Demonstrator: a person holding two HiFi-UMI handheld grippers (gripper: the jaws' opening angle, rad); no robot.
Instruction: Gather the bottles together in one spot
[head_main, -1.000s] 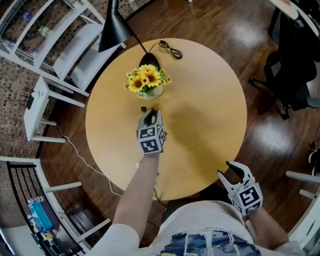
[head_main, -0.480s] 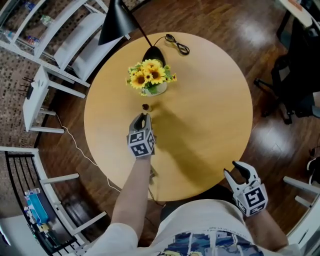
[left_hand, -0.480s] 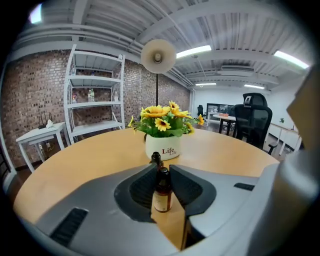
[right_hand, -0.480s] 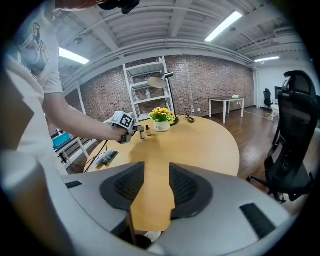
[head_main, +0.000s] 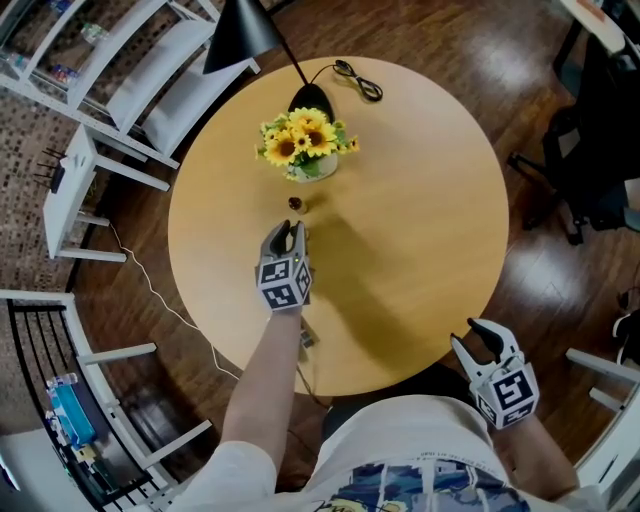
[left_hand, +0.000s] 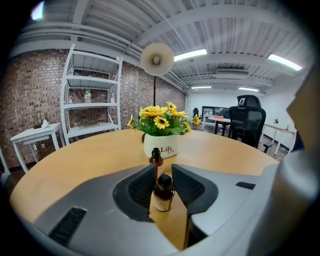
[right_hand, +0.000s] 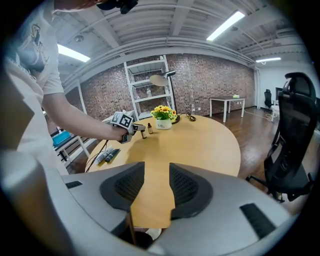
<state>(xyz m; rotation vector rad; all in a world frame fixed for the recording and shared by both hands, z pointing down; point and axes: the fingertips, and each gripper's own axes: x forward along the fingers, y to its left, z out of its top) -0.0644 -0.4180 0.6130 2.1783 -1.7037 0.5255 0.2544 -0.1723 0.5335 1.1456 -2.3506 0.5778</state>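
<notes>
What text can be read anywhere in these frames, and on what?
"Life": red print on the white flower pot, left gripper view; the smaller line beneath it is too small to be sure of.
Label on the nearer bottle: nothing readable, too blurred.
Nothing else is legible in any view.

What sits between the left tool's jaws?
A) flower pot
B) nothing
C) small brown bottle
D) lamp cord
C: the left gripper view shows a small brown bottle standing upright between the jaws of the left tool. The jaws are opening, and the pads look to be just off the bottle's sides.
</notes>
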